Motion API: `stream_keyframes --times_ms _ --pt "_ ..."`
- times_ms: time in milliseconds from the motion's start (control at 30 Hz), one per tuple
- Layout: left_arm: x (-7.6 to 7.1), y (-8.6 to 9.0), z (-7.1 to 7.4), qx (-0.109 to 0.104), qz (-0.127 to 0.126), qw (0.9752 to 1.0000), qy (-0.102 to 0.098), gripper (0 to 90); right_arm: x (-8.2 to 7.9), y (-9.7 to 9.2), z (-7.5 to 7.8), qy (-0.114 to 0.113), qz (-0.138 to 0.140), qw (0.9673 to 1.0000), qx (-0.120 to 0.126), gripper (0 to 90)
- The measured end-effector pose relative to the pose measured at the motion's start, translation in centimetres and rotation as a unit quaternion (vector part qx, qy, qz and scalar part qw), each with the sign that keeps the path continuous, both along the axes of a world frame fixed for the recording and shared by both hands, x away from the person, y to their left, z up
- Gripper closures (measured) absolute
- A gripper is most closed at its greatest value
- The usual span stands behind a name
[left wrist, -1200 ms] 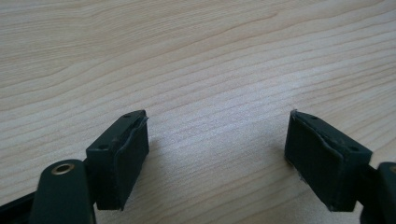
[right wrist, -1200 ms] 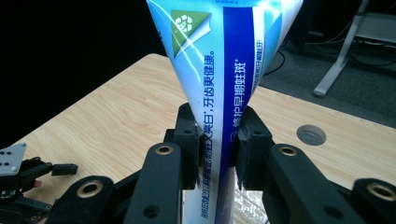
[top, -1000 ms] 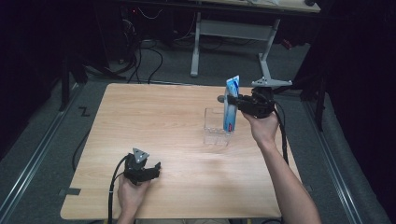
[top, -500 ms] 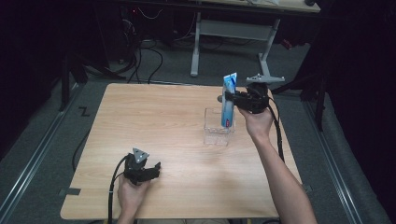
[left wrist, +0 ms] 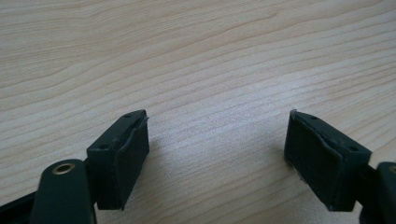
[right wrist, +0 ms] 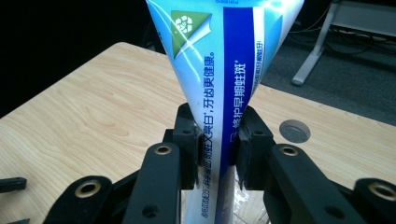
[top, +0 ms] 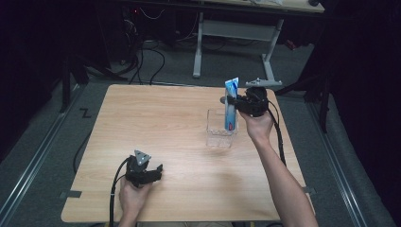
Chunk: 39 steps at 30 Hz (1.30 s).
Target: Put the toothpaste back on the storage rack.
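Upright, glossy tube (right wrist: 219, 93) above clear box (top: 220, 130)

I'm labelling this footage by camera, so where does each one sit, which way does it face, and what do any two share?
High view: above the person's side, looking forward and down on the table; both forearms and claws show.
Left gripper view: rides the left claw, aimed at bare tabletop between open jaws.
Right gripper view: rides the right claw, facing across the table, jaws clamping the toothpaste tube.
Shared: high and right gripper views both show the tube over the clear container.
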<state>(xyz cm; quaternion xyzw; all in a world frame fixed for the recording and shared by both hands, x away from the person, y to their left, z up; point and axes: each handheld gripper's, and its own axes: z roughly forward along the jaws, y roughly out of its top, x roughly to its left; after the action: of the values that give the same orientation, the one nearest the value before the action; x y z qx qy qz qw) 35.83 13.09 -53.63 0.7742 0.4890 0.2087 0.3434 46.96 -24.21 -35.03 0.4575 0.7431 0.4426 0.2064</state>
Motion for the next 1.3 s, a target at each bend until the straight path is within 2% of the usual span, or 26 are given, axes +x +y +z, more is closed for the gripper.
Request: stream_keyframes --times_ms 500,1000,1300 --pt "0.0 0.0 0.0 -0.001 0.000 1.0000 0.000 22.3 0.5 -0.5 -1.6 0.015 -0.016 0.9997 -0.007 72.6" --pt "0.0 0.0 0.0 -0.001 0.000 1.0000 -0.001 22.3 0.6 -0.6 -3.3 0.033 -0.016 0.9993 -0.004 72.2" --pt "0.0 0.0 0.0 -0.001 0.000 1.0000 0.000 22.3 0.6 -0.1 -3.9 0.043 -0.009 0.9990 -0.011 72.0"
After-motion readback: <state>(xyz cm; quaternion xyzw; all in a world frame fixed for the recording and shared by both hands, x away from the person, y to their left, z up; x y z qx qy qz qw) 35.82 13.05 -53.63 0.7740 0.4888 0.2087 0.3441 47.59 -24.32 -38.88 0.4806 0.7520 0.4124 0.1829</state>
